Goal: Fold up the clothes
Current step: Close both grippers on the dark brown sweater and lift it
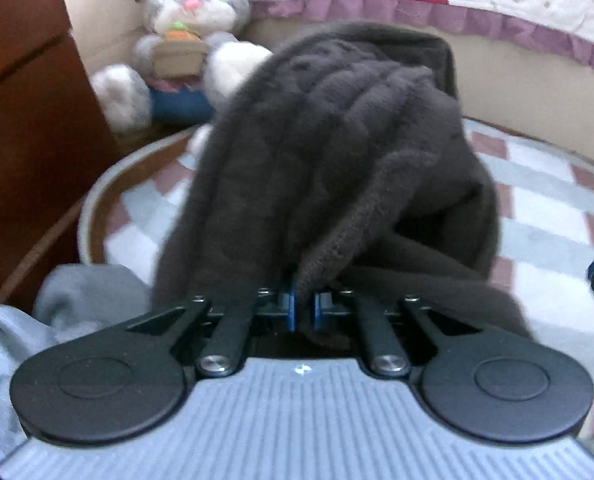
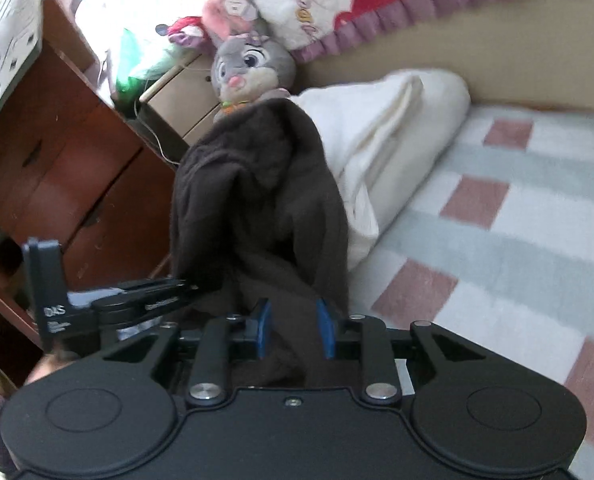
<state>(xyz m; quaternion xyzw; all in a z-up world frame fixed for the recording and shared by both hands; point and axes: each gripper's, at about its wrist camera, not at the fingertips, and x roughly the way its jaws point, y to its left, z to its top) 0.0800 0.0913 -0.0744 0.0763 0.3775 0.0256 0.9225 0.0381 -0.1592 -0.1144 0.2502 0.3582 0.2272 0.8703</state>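
Note:
A dark brown fleece garment [image 1: 329, 152] hangs bunched in front of my left gripper [image 1: 304, 308], whose blue pads are shut on a fold of its edge. In the right wrist view the same brown garment [image 2: 257, 192] drapes forward from my right gripper [image 2: 293, 328], with cloth pinched between the blue pads, which stand a little apart around the thick fabric. The garment is lifted above the checked bed cover [image 2: 497, 216]. My left gripper [image 2: 109, 304] shows at the lower left of the right wrist view, beside the cloth.
A grey plush rabbit [image 1: 193, 20] sits at the bed's head by a wooden cabinet [image 1: 29, 140]. A cream folded blanket [image 2: 397, 128] lies behind the garment. Grey-blue clothing [image 1: 57, 312] lies at the lower left. A padded bumper [image 1: 497, 20] lines the far side.

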